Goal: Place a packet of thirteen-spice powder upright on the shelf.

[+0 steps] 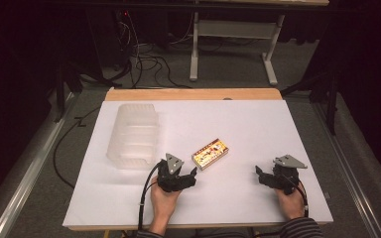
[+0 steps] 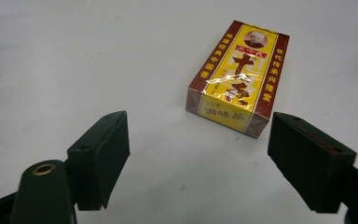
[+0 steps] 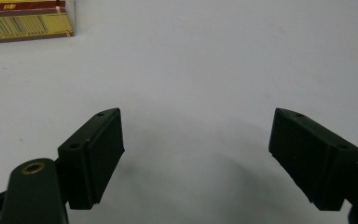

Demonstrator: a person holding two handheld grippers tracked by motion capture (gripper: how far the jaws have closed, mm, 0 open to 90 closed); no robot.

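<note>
A yellow and brown box wrapped in clear film lies flat near the middle of the white table top. My left gripper is just below and left of it, open, nothing between its fingers. In the left gripper view the box lies a short way ahead, right of centre, beyond my left gripper. My right gripper rests near the front right, open and holding nothing. In the right gripper view my right gripper stands over bare table, with the box at the top left corner.
A clear plastic bin stands at the left of the table, just behind my left gripper. Beyond the far wooden edge are floor cables and a white table frame. Bare white surface lies on the right half.
</note>
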